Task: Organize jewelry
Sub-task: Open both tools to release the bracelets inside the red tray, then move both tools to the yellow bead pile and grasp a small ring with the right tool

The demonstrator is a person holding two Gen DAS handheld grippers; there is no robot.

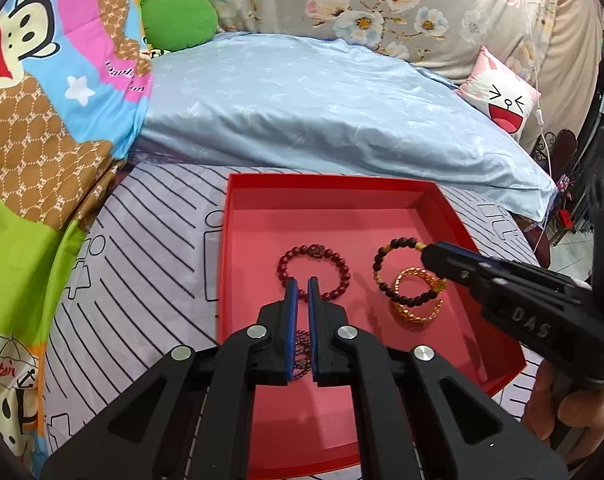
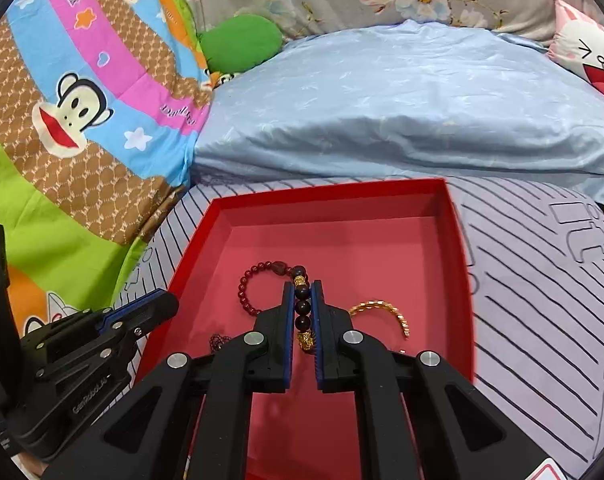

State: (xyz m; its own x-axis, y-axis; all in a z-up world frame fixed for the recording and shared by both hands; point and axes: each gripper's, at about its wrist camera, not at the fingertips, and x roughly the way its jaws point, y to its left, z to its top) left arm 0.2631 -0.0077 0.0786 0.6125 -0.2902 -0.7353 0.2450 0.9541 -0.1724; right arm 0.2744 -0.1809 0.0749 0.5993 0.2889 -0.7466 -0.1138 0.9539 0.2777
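A red tray [image 1: 237, 220] lies on the striped bed sheet. In it lie a dark red bead bracelet [image 1: 344, 266], a gold chain bracelet [image 1: 416, 314], and a dark chain piece [image 1: 302, 354] partly hidden between my left fingers. My right gripper [image 2: 302, 286] is shut on a dark bead bracelet with gold charms [image 2: 303, 308], which rests over the gold one [image 2: 398, 316]; it also shows in the left wrist view [image 1: 382, 258]. My left gripper [image 1: 302, 282] is nearly shut and empty above the red bracelet's near side.
A blue pillow [image 1: 322, 108] lies behind the tray. A cartoon quilt [image 1: 41, 120] is piled at the left, with a green cushion [image 1: 179, 20] and a pink cartoon pillow [image 1: 502, 96] further back. The bed edge drops off at the right.
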